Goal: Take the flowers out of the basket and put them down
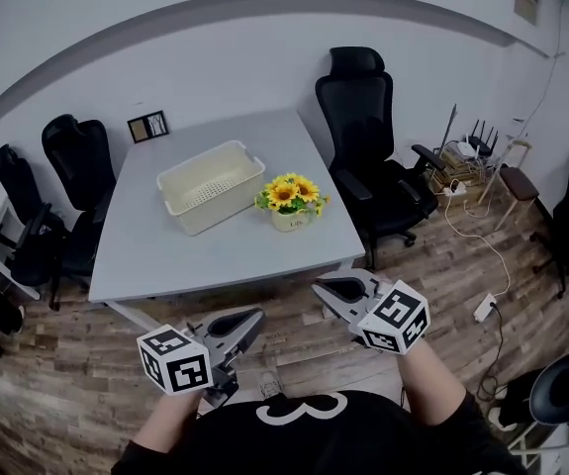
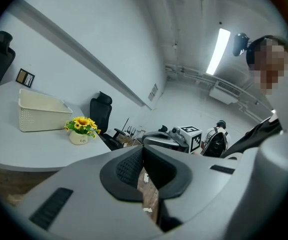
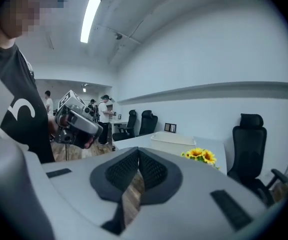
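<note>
A small pot of yellow sunflowers stands upright on the grey table, just right of the empty cream basket. The flowers and basket also show in the left gripper view, and the same flowers and basket show small in the right gripper view. My left gripper and right gripper hang close to my body, well short of the table's near edge. Both have their jaws together with nothing between them.
Black office chairs stand round the table: one at its right, others at its left. Cables and a power strip lie on the wooden floor to the right. People stand in the far room in the right gripper view.
</note>
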`<action>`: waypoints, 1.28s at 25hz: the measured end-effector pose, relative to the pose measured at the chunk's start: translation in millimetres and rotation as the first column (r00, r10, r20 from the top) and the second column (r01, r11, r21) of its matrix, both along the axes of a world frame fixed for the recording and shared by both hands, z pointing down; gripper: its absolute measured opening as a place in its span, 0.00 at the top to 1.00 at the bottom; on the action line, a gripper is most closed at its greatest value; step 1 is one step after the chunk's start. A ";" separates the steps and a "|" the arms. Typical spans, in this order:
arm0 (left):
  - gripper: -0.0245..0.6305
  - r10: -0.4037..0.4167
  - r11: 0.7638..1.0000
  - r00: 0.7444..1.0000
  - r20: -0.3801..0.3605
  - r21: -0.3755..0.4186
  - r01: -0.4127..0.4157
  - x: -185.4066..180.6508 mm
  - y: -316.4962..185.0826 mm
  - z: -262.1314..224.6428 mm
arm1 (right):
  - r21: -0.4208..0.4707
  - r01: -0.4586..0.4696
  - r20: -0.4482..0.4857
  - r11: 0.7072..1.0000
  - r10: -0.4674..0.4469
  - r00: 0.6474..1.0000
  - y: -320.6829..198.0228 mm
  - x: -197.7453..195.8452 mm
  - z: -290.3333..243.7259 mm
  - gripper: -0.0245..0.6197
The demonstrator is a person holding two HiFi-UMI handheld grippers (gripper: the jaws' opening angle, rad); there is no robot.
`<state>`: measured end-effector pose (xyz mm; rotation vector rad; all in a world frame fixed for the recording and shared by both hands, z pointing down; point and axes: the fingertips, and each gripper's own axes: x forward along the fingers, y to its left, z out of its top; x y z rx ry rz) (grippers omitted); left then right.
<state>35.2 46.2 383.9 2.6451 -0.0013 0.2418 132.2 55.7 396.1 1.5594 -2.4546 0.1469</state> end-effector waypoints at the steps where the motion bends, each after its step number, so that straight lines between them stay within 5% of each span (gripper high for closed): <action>1: 0.94 0.012 1.000 1.000 -0.004 0.009 -0.012 -0.4 9.4 -2.0 | 0.005 0.015 0.018 1.000 -0.015 1.000 9.0 -6.6 -2.6 0.95; 8: 0.94 0.063 0.996 0.998 -0.030 0.069 -0.060 -0.6 62.2 -7.2 | 0.000 0.109 0.241 0.994 -0.105 0.965 71.0 -44.4 -9.0 0.95; 20: 0.94 0.114 0.987 0.992 -0.053 0.116 -0.107 6.5 106.9 -3.2 | 0.048 -0.018 0.223 0.999 0.007 0.975 120.3 -39.5 -6.9 0.95; 32: 0.94 0.144 0.987 0.989 -0.037 0.077 -0.141 14.0 122.2 19.2 | 0.008 -0.033 0.251 0.999 0.030 0.968 139.4 -41.2 15.3 0.95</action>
